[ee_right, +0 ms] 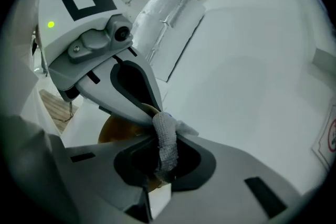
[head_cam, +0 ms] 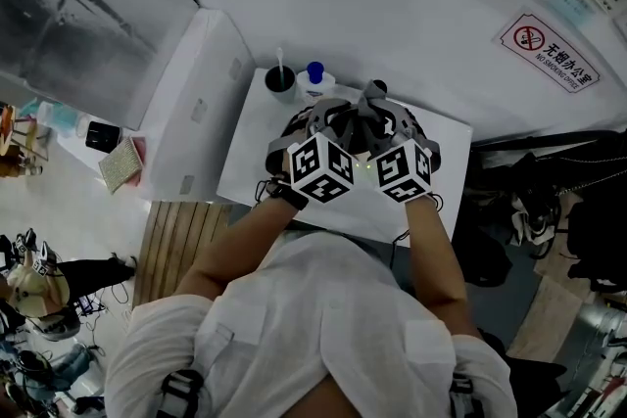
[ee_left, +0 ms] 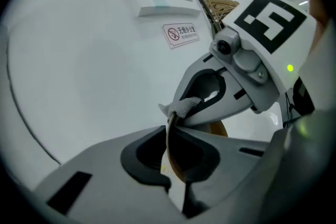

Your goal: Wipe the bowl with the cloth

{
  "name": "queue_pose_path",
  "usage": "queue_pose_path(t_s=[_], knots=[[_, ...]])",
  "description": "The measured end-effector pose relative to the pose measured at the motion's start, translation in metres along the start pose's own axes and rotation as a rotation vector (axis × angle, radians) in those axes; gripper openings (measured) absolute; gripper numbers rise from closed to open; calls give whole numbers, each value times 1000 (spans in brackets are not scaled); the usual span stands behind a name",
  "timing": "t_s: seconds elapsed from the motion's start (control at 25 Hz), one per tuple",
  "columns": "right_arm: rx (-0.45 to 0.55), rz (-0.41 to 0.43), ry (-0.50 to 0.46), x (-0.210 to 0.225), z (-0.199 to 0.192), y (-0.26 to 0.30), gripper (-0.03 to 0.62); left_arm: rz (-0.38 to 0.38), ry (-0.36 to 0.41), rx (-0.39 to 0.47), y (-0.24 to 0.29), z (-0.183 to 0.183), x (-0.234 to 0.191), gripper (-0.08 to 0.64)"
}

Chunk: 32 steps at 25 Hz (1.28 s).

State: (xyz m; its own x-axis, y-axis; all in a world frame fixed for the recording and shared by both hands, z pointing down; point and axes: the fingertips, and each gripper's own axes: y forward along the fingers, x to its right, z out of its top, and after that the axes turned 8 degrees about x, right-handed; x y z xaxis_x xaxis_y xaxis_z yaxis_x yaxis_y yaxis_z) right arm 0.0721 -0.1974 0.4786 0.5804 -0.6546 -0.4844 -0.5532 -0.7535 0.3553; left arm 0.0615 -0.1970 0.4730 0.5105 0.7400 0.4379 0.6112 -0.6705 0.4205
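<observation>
Over the white table (head_cam: 251,162) both grippers meet at a dark bowl (head_cam: 292,126). My left gripper (head_cam: 331,124) is shut on the bowl's thin brown rim (ee_left: 170,147), which stands edge-on between its jaws (ee_left: 170,132). My right gripper (head_cam: 378,116) is shut on a whitish knit cloth (ee_right: 166,140). In the right gripper view the cloth hangs in a strip between the jaws (ee_right: 165,150) and touches the brown bowl (ee_right: 116,131) at its rim. The left gripper view shows the cloth's end (ee_left: 184,107) pressed on the rim under the right gripper's finger (ee_left: 220,110).
A dark cup (head_cam: 281,82) with a stick in it and a blue-capped bottle (head_cam: 315,75) stand at the table's far edge. A white cabinet (head_cam: 201,103) is to the left, wooden slats (head_cam: 174,235) lie below it, and dark bags (head_cam: 534,201) are on the right.
</observation>
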Motion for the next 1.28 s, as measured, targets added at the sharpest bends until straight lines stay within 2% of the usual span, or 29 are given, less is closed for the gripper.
queue_pose_path(t_s=[0.12,0.24,0.4,0.56,0.8,0.92,1.04,1.08,1.2,1.28], knots=[[24,-12,53,-4,-4,-3,60,1,-17,1,-1,-4,5,26],[38,24,57,-11,-9,-4,60,-32,-1,-30,0,-12,12,26],[18,90,-9,-17,-14,-4,60,-67,36,-79,4,-20,19,18],[-18,105,-105,-20,-16,-2,63,-85,36,-120,7,-25,21,17],[-1,163,-112,-27,-14,-2,98,-158,5,-160,7,-30,27,17],[-12,189,-130,-29,-11,-3,114,-166,15,-182,7,-34,26,17],[-9,193,-161,-30,-7,-3,108,-171,0,-203,7,-40,25,17],[-4,194,-168,-31,-7,-3,84,-172,-6,-207,8,-41,25,17],[23,193,-161,-31,-7,-3,77,-180,-27,-214,9,-43,25,17],[68,189,-102,-28,-6,-5,72,-185,-49,-215,9,-44,23,17]])
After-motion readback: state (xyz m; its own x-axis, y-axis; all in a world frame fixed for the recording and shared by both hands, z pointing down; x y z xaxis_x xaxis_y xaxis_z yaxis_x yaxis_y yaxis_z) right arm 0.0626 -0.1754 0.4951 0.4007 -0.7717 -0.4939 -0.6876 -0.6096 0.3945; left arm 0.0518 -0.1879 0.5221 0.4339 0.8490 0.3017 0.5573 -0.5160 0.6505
